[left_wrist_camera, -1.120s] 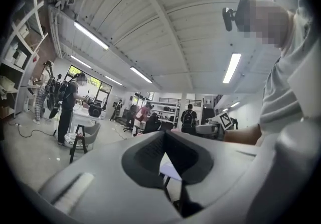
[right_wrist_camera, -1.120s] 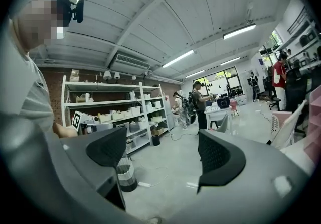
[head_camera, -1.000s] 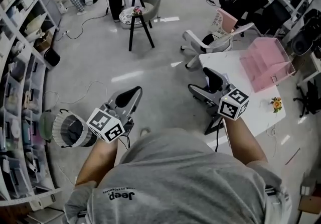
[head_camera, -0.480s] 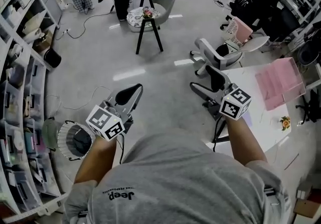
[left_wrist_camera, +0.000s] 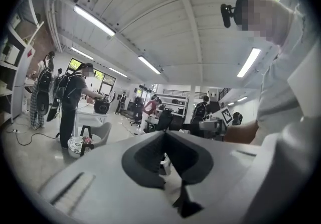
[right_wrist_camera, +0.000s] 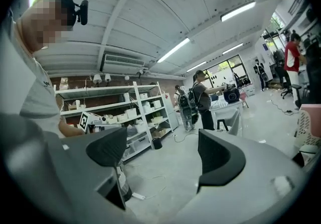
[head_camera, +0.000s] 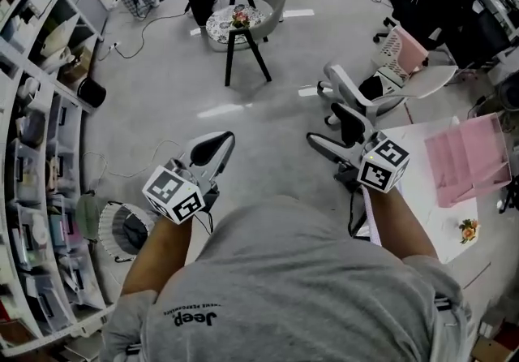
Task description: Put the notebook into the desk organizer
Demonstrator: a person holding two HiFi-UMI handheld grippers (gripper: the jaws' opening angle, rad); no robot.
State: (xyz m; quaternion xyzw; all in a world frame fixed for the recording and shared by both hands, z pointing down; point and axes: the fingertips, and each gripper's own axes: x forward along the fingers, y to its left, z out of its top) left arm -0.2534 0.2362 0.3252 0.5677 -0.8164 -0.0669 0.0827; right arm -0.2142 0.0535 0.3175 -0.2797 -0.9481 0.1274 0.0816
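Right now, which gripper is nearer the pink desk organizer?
Right. The right gripper is beside the white table, the pink desk organizer beyond it; the left gripper is over the floor, farther away.

Lab/workshop: stocked shelving (head_camera: 36,133), office chairs (head_camera: 369,84), white desk (head_camera: 422,182), strip lights (left_wrist_camera: 93,19).

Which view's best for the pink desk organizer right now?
Head view: the pink organizer sits in plain view on the white table, far right. Left gripper view doesn't show it; right gripper view has only an unclear pink patch at its edge.
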